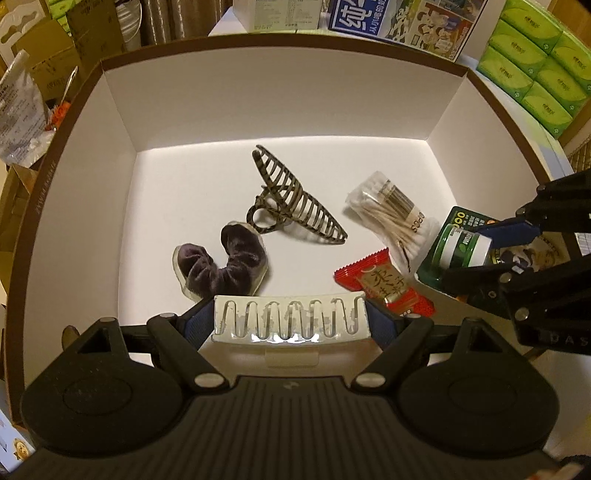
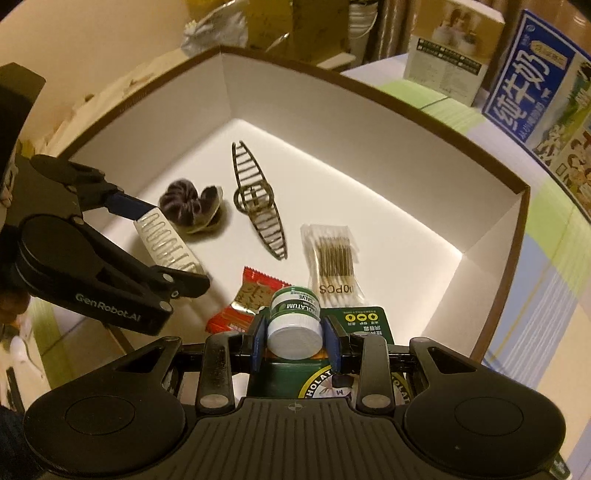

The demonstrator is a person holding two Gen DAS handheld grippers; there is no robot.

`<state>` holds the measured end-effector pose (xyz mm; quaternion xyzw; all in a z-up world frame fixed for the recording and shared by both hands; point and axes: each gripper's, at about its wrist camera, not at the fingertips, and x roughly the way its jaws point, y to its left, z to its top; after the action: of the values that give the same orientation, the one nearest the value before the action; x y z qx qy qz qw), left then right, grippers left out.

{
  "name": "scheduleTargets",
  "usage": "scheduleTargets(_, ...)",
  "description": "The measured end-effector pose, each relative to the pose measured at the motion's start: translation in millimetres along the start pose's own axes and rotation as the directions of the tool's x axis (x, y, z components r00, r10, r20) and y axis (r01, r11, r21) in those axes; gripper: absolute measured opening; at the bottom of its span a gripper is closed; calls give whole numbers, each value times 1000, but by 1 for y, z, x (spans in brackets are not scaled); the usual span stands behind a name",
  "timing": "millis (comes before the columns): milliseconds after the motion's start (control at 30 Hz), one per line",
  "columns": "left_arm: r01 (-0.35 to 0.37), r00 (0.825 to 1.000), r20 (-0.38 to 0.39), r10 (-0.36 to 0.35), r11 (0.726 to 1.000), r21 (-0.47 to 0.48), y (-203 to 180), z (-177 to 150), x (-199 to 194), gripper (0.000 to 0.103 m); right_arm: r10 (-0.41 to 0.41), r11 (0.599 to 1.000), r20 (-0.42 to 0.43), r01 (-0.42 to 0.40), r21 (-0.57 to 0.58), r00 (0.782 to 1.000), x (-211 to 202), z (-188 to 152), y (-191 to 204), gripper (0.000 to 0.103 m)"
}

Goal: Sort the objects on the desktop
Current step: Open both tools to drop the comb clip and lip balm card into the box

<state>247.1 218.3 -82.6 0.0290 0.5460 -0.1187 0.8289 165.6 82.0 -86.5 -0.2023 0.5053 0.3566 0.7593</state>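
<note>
A white-lined box with a brown rim [image 1: 258,38] holds a brown striped claw clip [image 1: 295,199], a purple velvet scrunchie [image 1: 221,266], a bag of cotton swabs [image 1: 395,214] and a red snack packet [image 1: 384,288]. My left gripper [image 1: 291,317] hangs over the box's near side, shut on a white claw clip [image 1: 291,321] that spans its wide jaws. My right gripper [image 2: 295,339] is shut on a small green-labelled salve jar with a white lid [image 2: 295,325]. The jar hangs just above a green carton [image 2: 354,321] at the box's near right. Both grippers point steeply down.
Behind the box stand a blue milk carton [image 1: 399,18] and a white carton [image 2: 450,48]. Green tissue packs [image 1: 535,66] are stacked to the right, cardboard boxes [image 1: 55,48] and a plastic bag [image 1: 18,110] to the left. The box floor shows bare at the back [image 1: 207,166].
</note>
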Motion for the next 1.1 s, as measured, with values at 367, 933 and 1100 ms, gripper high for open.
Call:
scheduleTargets(367, 4, 1000, -5, -4, 1000, 14, 4, 2, -1, 87, -4, 1000, -22, 4, -21, 1000, 8, 3, -1, 31)
scheduleTargets(933, -46, 998, 35, 45, 999, 14, 5, -3, -35, 95, -5, 999, 38, 4, 43, 999, -29, -12, 3, 101)
scheduleTargets(1100, -50, 998, 48, 50, 999, 13, 2, -6, -45, 95, -9, 995, 50, 4, 98, 999, -39, -16, 1, 101)
